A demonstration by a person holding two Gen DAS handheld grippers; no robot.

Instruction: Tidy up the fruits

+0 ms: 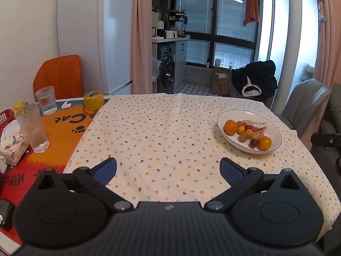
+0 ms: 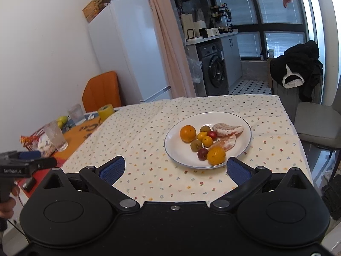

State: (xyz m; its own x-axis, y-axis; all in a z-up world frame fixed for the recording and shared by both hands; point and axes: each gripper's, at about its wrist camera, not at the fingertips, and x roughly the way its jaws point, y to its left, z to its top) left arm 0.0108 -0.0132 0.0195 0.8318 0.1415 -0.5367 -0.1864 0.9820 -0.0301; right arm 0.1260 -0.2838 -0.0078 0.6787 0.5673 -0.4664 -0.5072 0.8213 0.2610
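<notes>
Right wrist view shows the tabletop (image 2: 149, 170) under a flowered cloth (image 2: 138, 132), stretching ahead of the right hand-held gripper (image 2: 175, 167), whose blue-padded fingers (image 2: 113, 169) stand wide apart with nothing between them. Just ahead of that hand-held gripper, slightly toward its right finger, sits a white plate (image 2: 177, 147) holding the fruit: two peeled citrus pieces (image 2: 228, 129) at the far side, an orange (image 2: 187, 133) on the left, a second orange (image 2: 216, 155) at the near edge close to the right finger, and a cluster of small yellow, green and red fruits (image 2: 202, 141) between them. Off to its left, the left hand-held gripper (image 2: 27, 166) enters the frame, held by a hand (image 2: 8, 200). In the left wrist view, the left hand-held gripper (image 1: 168, 166) is likewise spread wide and empty above the cloth, with the plate (image 1: 275, 132) ahead and well to its right. Ahead on its left, on an orange mat (image 1: 61, 132), stand a tall glass (image 1: 32, 128), a shorter glass (image 1: 46, 100) and a yellow roll of tape (image 1: 93, 100).
</notes>
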